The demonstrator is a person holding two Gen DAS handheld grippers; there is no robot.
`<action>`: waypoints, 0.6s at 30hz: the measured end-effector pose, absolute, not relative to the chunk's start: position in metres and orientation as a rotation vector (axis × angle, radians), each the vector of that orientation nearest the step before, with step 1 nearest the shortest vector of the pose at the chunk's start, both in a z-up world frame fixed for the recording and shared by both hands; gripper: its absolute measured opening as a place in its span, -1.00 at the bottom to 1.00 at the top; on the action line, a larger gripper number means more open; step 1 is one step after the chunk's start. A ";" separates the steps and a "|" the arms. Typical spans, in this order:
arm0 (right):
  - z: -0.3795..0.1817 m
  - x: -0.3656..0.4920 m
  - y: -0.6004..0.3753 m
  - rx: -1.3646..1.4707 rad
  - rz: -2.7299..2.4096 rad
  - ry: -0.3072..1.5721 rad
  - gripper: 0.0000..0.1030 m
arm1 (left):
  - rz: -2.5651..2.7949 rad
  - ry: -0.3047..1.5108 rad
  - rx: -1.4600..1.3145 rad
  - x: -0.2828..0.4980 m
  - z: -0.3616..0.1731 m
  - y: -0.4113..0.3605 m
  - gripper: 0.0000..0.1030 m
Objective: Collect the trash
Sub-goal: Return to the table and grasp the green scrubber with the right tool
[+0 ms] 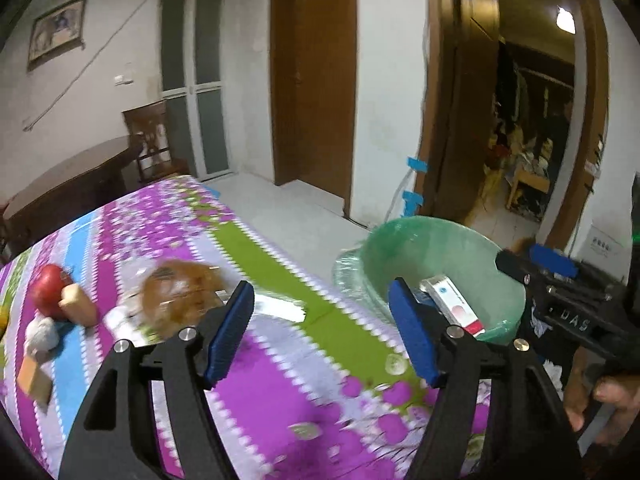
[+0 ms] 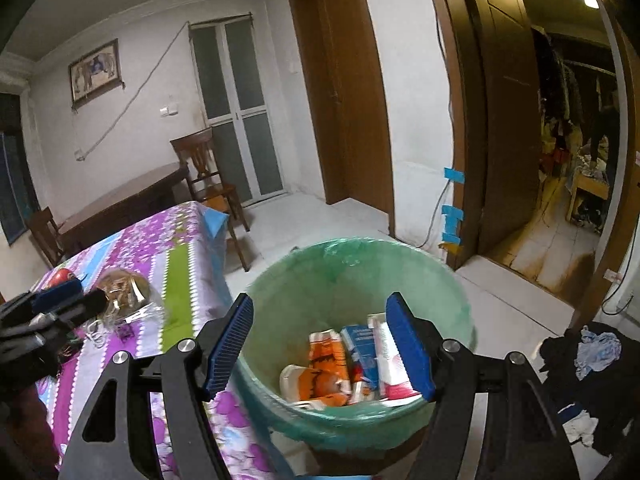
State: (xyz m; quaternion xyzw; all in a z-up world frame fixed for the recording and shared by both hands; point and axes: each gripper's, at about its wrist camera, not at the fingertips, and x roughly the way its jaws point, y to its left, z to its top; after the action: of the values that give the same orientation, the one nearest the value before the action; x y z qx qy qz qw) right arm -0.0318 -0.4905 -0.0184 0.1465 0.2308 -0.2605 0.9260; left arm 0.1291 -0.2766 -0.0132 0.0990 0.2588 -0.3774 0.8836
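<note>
A green-lined trash bin [image 2: 440, 280] stands beside the table and holds several wrappers and cartons [image 2: 356, 360]. My right gripper [image 2: 320, 344] is open and empty, hovering right above the bin. My left gripper [image 1: 320, 332] is open and empty over the purple flowered tablecloth [image 1: 260, 392]. On the table lie a clear bag of brown snacks [image 1: 180, 292], a white paper scrap [image 1: 280, 308], a red apple [image 1: 50, 288], a tan piece [image 1: 78, 306] and a crumpled wad [image 1: 40, 334]. The bin also shows in the left wrist view [image 1: 460, 252], with the right gripper [image 1: 568, 304] over it.
A wooden chair [image 2: 208, 176] and a dark wooden table [image 2: 120, 204] stand behind the covered table. Brown doors [image 2: 344, 92] and an open doorway [image 2: 560, 200] are at the back. A pile of dark clothes [image 2: 580, 368] lies on the floor at right.
</note>
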 end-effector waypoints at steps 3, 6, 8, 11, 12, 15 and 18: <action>-0.022 -0.022 -0.477 0.288 -0.498 0.491 0.36 | -0.752 0.530 0.166 0.135 -0.007 -0.248 0.32; -0.024 -0.010 -0.459 0.263 -0.455 0.506 0.36 | -0.693 0.526 0.118 0.147 -0.001 -0.210 0.33; -0.025 -0.001 -0.445 0.246 -0.422 0.515 0.36 | -0.661 0.532 0.081 0.155 0.003 -0.188 0.34; -0.024 0.011 -0.426 0.230 -0.369 0.530 0.36 | -0.593 0.514 0.051 0.167 0.010 -0.150 0.36; -0.024 0.014 -0.421 0.225 -0.354 0.535 0.36 | -0.565 0.504 0.044 0.169 0.013 -0.137 0.38; -0.022 0.024 -0.399 0.199 -0.296 0.549 0.37 | -0.479 0.496 -0.008 0.185 0.021 -0.092 0.39; -0.020 0.036 -0.375 0.167 -0.236 0.567 0.37 | -0.377 0.482 -0.043 0.199 0.031 -0.053 0.39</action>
State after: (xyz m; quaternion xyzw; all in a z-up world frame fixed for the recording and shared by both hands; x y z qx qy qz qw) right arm 0.0356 -0.3745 -0.0200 0.0820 0.2787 -0.1161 0.9498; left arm 0.1994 -0.0533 0.0312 -0.0209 0.2373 -0.1855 0.9533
